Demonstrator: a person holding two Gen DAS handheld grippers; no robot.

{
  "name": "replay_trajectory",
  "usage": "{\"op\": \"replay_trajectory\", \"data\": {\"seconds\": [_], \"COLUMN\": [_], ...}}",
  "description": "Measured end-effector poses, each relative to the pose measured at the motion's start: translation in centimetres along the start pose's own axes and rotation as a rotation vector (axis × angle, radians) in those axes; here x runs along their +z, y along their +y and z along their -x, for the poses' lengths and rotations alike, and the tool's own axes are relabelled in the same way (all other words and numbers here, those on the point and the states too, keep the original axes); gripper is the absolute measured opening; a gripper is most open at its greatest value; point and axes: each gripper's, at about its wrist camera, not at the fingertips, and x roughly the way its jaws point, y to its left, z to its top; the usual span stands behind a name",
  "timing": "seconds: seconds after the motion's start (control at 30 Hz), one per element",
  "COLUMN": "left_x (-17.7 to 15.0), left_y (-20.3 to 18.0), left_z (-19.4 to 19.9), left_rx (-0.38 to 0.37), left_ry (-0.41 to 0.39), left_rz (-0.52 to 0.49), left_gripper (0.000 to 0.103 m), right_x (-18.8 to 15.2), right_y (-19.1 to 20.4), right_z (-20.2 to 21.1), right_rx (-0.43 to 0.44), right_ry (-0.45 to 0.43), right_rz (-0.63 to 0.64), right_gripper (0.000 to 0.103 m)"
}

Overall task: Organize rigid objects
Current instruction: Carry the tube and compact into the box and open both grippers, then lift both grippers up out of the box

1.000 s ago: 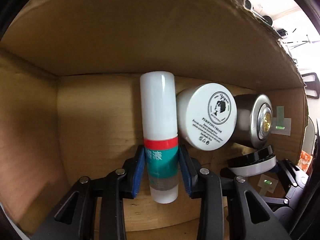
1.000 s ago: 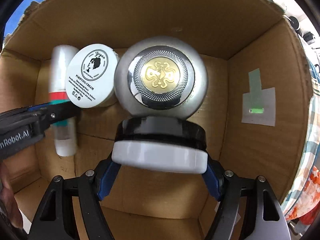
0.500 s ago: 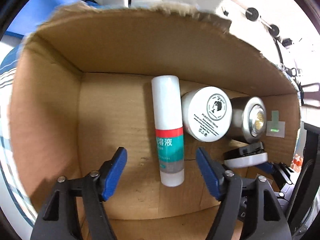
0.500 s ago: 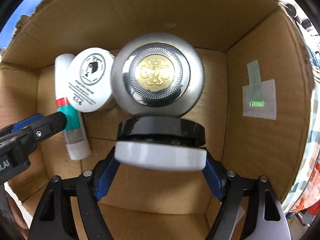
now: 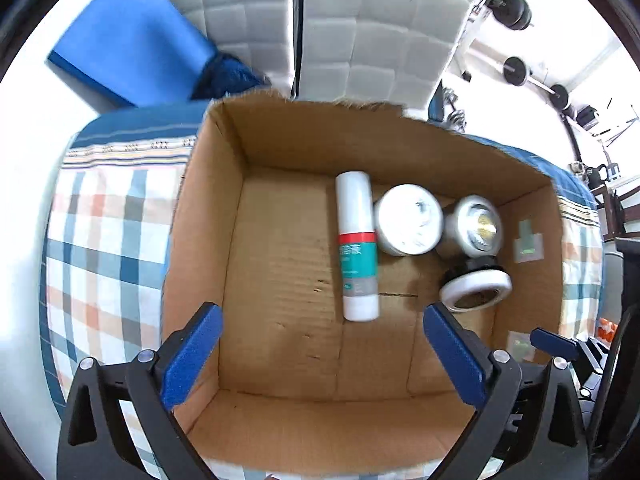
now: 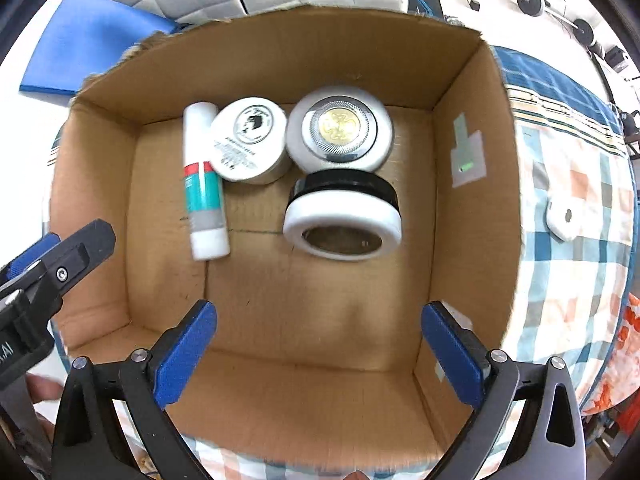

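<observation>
Both claws gape wide, empty, above cardboard box (image 6: 472, 216): left claw (image 5: 320, 356), right claw (image 6: 318, 356). Inside: tube (image 6: 204, 184) lying flat, cream jar (image 6: 250, 140), silver-lidded jar (image 6: 340, 130), black-rimmed jar (image 6: 342, 216) tipped on its side.

In the box (image 6: 472, 240), tube (image 6: 204, 184) leftmost, two jars (image 6: 250, 140) beside it, apparently touching, another (image 6: 342, 216) in front.

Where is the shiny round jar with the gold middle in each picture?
Left wrist view: the silver jar sits far right in the cardboard box, by the back wall.
Right wrist view: the same jar sits up top, middle.
Shared landmark: the white cream jar sits just left of it in both.
</observation>
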Motion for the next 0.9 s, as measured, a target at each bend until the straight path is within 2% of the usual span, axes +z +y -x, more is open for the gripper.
{"op": "replay_trajectory", "data": {"seconds": [0.07,0.37,0.67,0.8,0.9], "left_x": [0.3,-4.0,-7.1,-8.3,-9.9], "left_y": [0.4,-0.7,-2.6,-4.1,-6.0], "left_z": [0.9,7.0,12.3,14.0,14.1], "left_rx": [-0.007,0.034,0.034,0.029,0.038], "left_ry": [-0.026,-0.127,-0.2,-0.23,-0.235], "left_rz": [0.006,0.001,0.002,0.003,-0.011], "left_gripper": [0.103,0.103,0.103,0.103,0.103], "right_x": [-1.1,-6.6,-11.1,-12.4,-13.3], "right_y": [0.3,-0.4,-0.2,-1.8,-5.0], "right_z": [1.0,6.6,12.0,13.5,13.6], "right_rx": [0.01,-0.007,0.063,0.087,0.081], "right_ry": [-0.018,-0.124,-0.219,-0.238,-0.23], "right_rz": [0.0,0.057,0.115,0.103,0.06], "right_gripper": [0.103,0.103,0.103,0.103,0.103]}}
